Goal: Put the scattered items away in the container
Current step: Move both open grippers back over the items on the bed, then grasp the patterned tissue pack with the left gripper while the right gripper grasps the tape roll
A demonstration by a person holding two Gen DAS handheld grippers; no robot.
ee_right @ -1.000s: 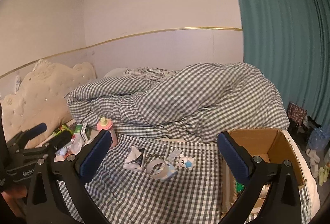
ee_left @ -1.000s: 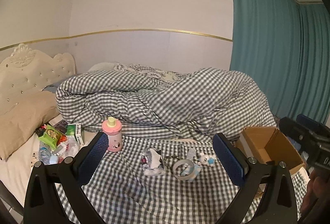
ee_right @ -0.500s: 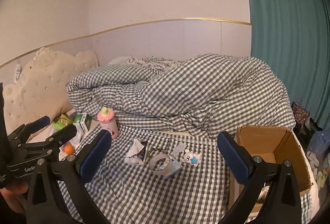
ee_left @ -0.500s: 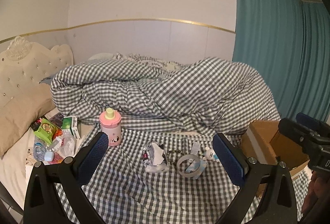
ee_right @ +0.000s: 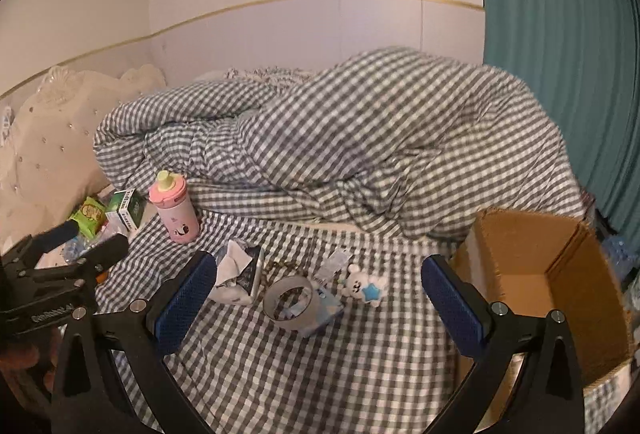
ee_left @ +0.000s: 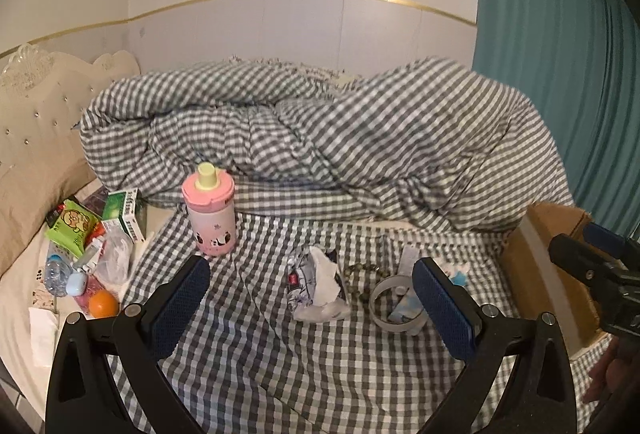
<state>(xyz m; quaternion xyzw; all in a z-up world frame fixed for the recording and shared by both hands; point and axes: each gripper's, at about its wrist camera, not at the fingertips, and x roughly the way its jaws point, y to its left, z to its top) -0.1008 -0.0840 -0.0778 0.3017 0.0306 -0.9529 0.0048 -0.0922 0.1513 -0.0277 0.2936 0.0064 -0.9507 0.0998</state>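
Cardboard box (ee_right: 552, 262) empty, far right on bed | tape roll (ee_right: 289, 296), toy (ee_right: 366, 284), tissue pack (ee_right: 240, 276) between pink bottle (ee_right: 176, 212) and box | right gripper (ee_right: 316, 290) nearer, spread, empty | left gripper (ee_left: 310, 300) spread, empty

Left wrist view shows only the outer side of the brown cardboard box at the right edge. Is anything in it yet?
Observer: The right wrist view looks into the brown cardboard box. Its top is open and the floor that shows is bare; the near corner is hidden.
Operator: What lies behind the blue finger pad nearest the box?
Observer: A small white plush toy with a blue star, lying on the checked sheet between the grey tape ring and the box.
Operator: Is the right gripper holding anything?
Observer: No. The right gripper is wide open and empty.
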